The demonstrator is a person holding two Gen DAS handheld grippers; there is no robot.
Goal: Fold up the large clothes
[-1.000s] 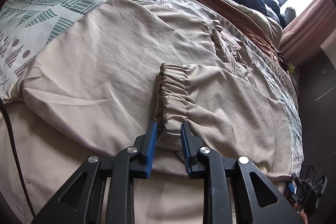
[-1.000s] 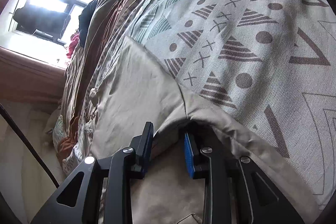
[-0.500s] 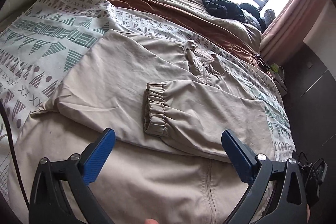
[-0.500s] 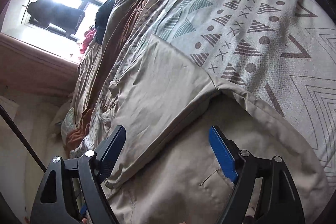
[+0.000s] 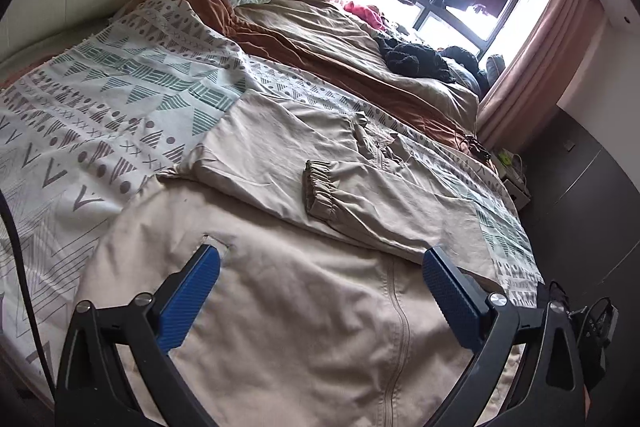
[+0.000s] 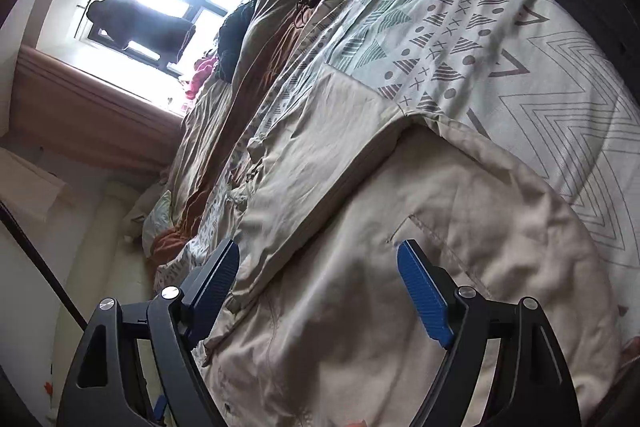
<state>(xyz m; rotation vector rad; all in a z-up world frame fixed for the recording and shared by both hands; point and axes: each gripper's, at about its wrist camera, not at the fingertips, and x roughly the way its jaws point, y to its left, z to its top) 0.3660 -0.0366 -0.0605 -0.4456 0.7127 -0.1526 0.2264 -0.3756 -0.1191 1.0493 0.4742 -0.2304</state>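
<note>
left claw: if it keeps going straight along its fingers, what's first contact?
Most likely the beige jacket spread on the bed: the open, empty left claw points down at its front panel, near the zipper. Depth is uncertain, but nothing shows in between.

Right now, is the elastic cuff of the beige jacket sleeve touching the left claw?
Apart. Left wrist view: cuff lies well beyond the open left claw.

Jacket point(image 5: 304, 291) on bedspread point(image 5: 100, 115)

Both grippers, left point(image 5: 320, 291) and right point(image 6: 320, 279), let go of the jacket point(image 5: 320, 195) and drew back.
</note>
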